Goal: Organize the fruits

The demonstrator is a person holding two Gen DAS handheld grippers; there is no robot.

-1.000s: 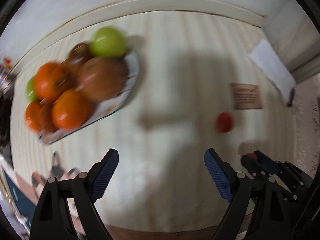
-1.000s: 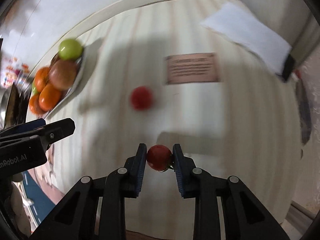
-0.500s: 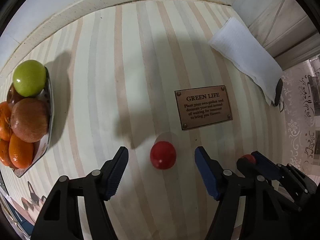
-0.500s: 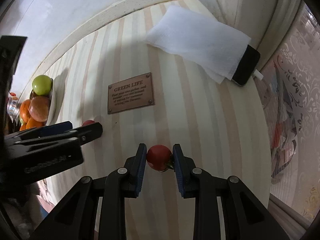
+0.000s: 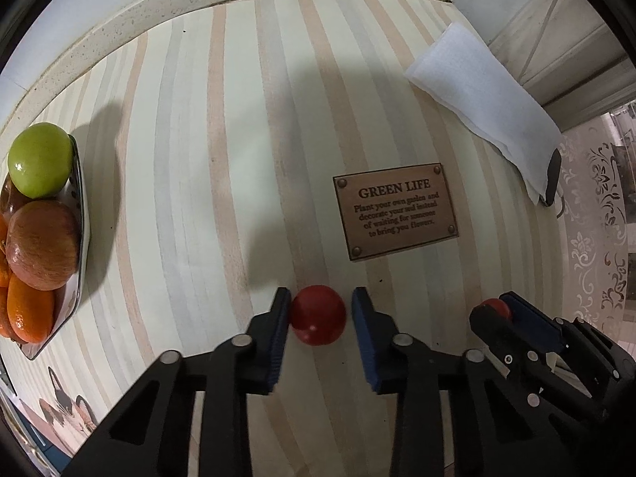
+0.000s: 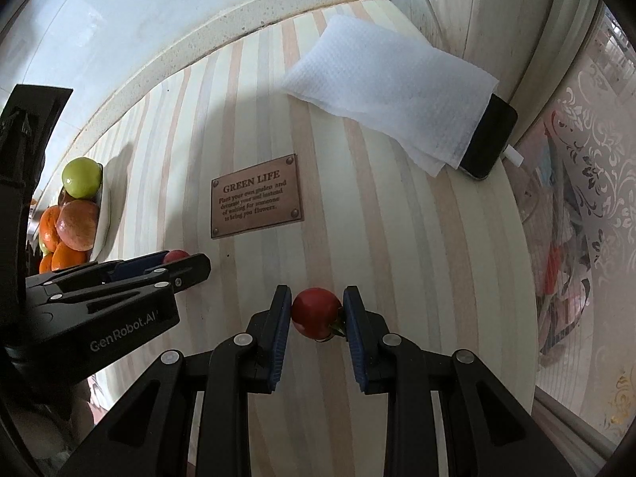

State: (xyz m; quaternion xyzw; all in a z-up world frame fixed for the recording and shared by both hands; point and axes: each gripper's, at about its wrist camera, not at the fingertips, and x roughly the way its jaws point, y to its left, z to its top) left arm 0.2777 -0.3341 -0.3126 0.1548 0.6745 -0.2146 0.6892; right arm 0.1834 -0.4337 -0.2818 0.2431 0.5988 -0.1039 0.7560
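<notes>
While the left gripper (image 5: 318,320) sat low over the striped surface (image 5: 190,183), its fingers (image 5: 278,330) bracketed a small red tomato (image 5: 317,315): the left pad touched it, the right pad stood just clear, not yet clamped. Just to the right, the right gripper (image 6: 317,314) had its fingers pressed together on a second tomato (image 6: 316,312), stem end toward the right pad. A brown plaque (image 5: 395,210) lay beyond both. At far left, a dish (image 5: 81,214) held a green apple (image 5: 39,159), a red apple (image 5: 41,244) and oranges (image 5: 30,312). A white paper towel (image 6: 391,91) covered a phone (image 6: 491,141) at far right.
</notes>
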